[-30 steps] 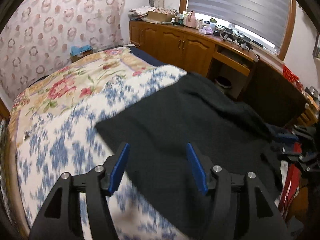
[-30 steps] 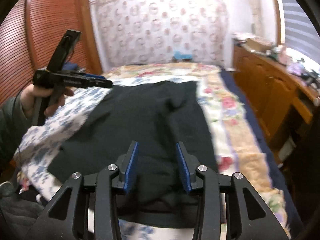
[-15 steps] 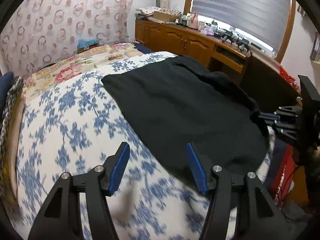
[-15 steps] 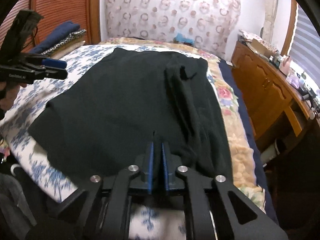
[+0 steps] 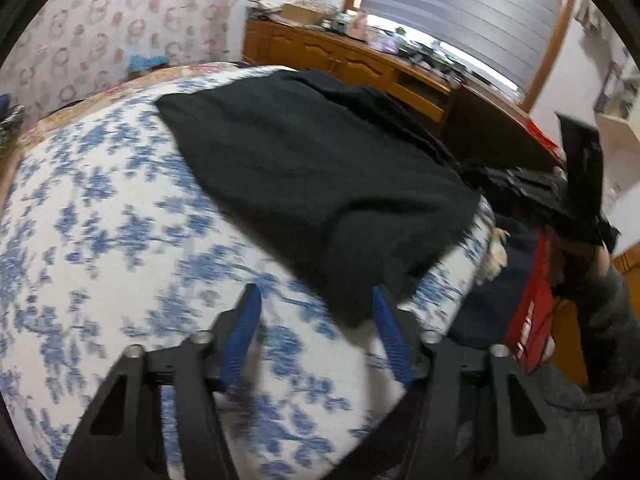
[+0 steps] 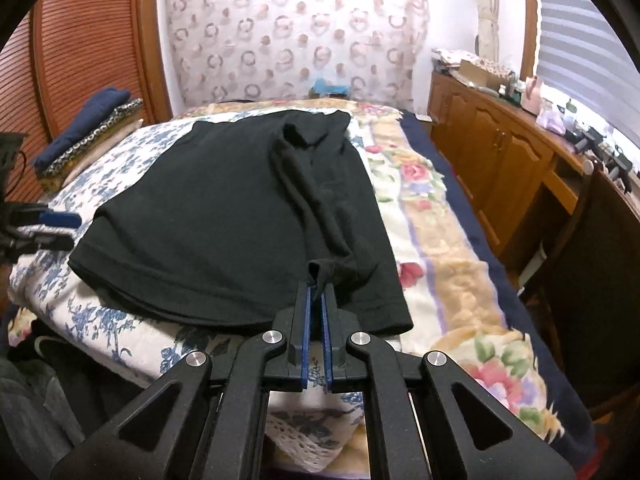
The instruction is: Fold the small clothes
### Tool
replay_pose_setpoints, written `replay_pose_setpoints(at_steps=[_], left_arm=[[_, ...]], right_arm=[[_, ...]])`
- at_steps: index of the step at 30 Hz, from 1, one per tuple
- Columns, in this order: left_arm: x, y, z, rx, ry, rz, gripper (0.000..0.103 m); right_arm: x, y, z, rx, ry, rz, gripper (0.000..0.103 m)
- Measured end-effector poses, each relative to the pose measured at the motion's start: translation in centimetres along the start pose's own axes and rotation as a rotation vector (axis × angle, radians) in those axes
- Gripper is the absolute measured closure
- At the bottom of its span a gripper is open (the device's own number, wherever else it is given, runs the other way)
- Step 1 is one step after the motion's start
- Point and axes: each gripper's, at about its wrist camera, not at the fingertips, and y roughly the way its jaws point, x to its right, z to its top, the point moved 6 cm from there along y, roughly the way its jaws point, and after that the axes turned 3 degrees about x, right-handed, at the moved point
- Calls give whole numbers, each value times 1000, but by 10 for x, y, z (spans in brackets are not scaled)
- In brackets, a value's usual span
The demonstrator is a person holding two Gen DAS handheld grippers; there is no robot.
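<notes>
On the bed [image 6: 460, 264]: black garment [image 6: 224, 216] spread flat.
Right gripper [image 6: 316, 304]: clamped on garment's near hem.
Left gripper [image 5: 316, 320]: jaws apart, closing, over garment's corner.

Left gripper [image 5: 316, 320] over the near edge of the bed [image 5: 100, 240], blue-and-white floral cover; its jaws have just been closing, now part open. Near corner of the black garment [image 5: 320, 184] sits between the blue fingers [image 5: 240, 332], pads not on it. Garment spread flat toward the wooden cabinets [image 5: 340, 60]. Right gripper [image 5: 532, 196] at the garment's right edge, a sleeve [image 5: 612, 312] behind it. Frame is motion-blurred.
</notes>
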Motion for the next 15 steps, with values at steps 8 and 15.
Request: replay_pose_setpoints(at_steps=[8, 15], left_arm=[[23, 11, -4, -32, 60, -5, 101], [49, -21, -5, 6, 96, 8, 102]], right_arm=[[3, 0, 8, 20, -9, -6, 101], [8, 1, 9, 22, -18, -9, 101]])
